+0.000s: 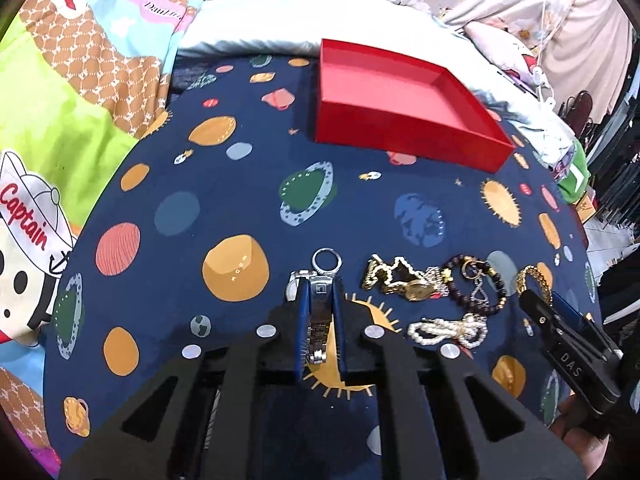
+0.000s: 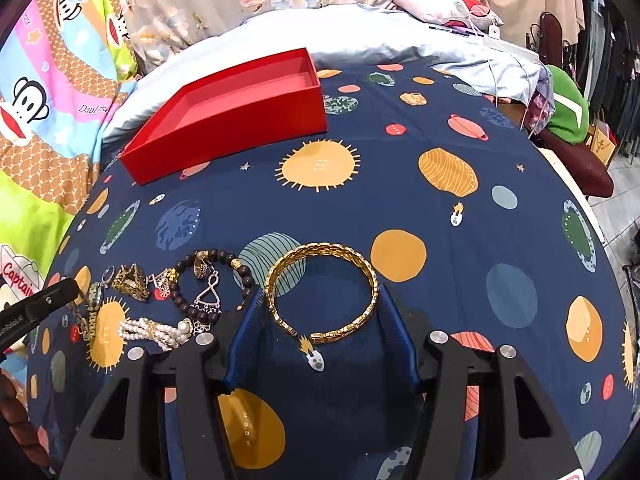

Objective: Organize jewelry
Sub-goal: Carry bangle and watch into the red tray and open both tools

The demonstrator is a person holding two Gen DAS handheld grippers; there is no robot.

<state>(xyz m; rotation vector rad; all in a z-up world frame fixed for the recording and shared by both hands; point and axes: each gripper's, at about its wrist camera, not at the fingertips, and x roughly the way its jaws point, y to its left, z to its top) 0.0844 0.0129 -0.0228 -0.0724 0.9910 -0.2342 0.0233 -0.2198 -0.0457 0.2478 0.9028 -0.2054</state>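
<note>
My left gripper is shut on a silver watch, its band pinched between the blue pads and its ring end sticking out in front. My right gripper is open around a gold bangle that lies on the cloth between its fingers. A gold watch, a dark bead bracelet and a pearl bracelet lie in a cluster between the two grippers. An open, empty red box stands further back; it also shows in the right wrist view.
Everything rests on a navy planet-print cloth over a bed. A colourful cartoon blanket lies to the left, a pale pillow behind the box, and a green item at the far right edge.
</note>
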